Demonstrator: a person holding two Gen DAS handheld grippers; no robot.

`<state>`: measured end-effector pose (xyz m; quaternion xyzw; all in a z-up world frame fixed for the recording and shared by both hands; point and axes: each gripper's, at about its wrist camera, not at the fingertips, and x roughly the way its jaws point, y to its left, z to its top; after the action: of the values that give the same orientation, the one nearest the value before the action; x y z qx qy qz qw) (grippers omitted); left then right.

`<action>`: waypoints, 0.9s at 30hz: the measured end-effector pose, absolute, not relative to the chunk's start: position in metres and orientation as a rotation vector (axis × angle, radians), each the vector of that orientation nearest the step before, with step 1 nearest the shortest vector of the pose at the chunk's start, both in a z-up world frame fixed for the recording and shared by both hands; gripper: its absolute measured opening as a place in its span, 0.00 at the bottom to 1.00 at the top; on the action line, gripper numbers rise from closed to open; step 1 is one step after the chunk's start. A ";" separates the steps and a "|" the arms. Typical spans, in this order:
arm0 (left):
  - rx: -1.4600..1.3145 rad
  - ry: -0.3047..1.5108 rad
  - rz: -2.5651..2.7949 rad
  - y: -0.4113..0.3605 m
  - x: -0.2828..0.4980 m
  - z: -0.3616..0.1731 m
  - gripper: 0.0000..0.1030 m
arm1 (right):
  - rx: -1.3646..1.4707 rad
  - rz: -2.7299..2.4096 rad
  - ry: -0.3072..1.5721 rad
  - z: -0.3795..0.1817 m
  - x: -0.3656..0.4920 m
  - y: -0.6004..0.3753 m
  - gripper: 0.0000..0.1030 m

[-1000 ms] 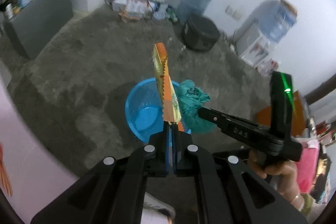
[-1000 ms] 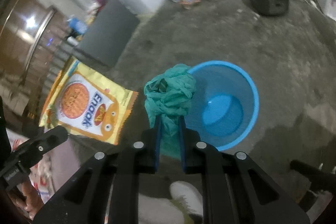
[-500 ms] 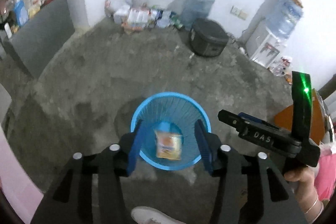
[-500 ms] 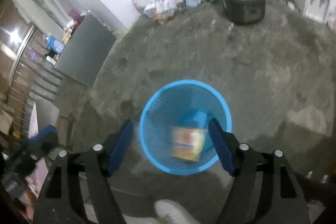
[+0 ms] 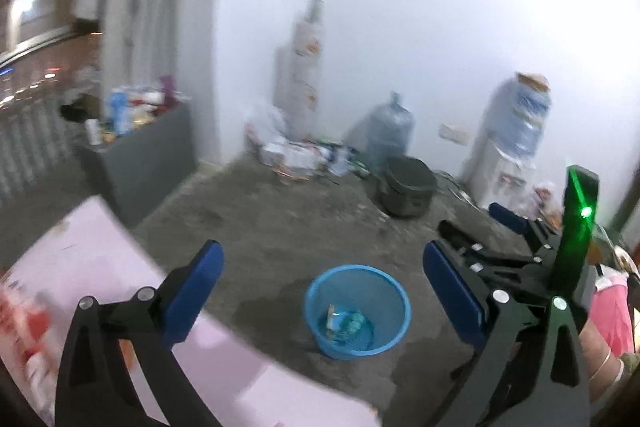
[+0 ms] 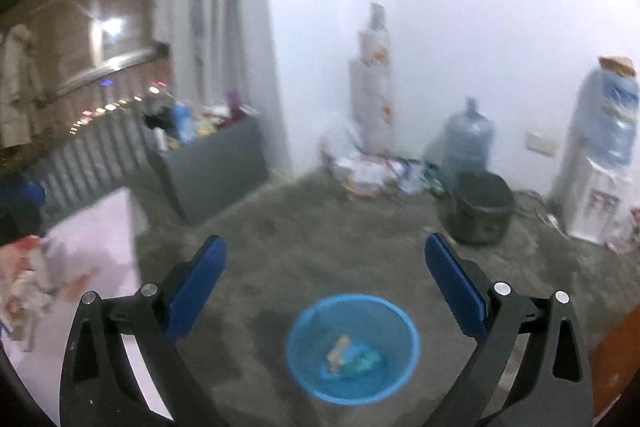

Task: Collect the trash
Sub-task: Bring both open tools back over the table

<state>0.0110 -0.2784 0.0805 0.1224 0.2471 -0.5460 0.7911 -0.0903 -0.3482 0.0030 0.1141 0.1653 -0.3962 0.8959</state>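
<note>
Trash is lying at the bottom of the blue basket point(image 5: 394, 301): a yellow-orange snack wrapper point(image 6: 338, 347) and a crumpled teal rag or bag point(image 6: 366, 359), touching each other, seen from above in both wrist views. The left gripper point(image 5: 322, 293) is opening its jaws, which are standing wide apart with nothing between the blue pads; the basket is sitting on the floor just past the gap between them, slightly toward the right-hand jaw. The right gripper point(image 6: 326, 289) is opening its jaws too, likewise empty, and the basket is showing below and beyond the gap between them. In the left wrist view the right gripper point(image 5: 480, 239) is appearing just beyond the right-hand jaw, with a green light glowing on its body. Judging by this, one round of the job is looking finished, since both pieces are resting in the basket and neither gripper is carrying anything. What seems left is lying on the pale pink tabletop point(image 5: 100, 255) under and beside the left-hand jaw of each gripper, where blurred red and white scraps point(image 6: 24, 279) are showing at the frame edge; motion blur is making it impossible to tell what they are. A heap of packaging point(image 5: 296, 155) is also sitting against the far wall, well beyond the jaws, though whether that belongs to the task is unclear.
</note>
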 end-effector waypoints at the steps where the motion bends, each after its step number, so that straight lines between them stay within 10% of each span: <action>1: 0.245 0.521 -1.144 -0.262 0.010 0.085 0.95 | 0.225 -0.785 0.313 0.008 -0.088 -0.341 0.93; 20: 0.120 0.385 -0.628 0.014 0.008 0.054 0.95 | 0.216 -0.180 0.424 0.031 0.021 -0.213 0.92; 27: 0.033 0.442 -0.637 0.037 0.024 0.033 0.92 | 0.348 -0.003 0.607 0.019 0.057 -0.172 0.77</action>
<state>0.0242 0.0367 0.0325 0.0163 0.2157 -0.3105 0.9257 0.0573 -0.1718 0.0191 0.1706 0.2975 -0.0016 0.9393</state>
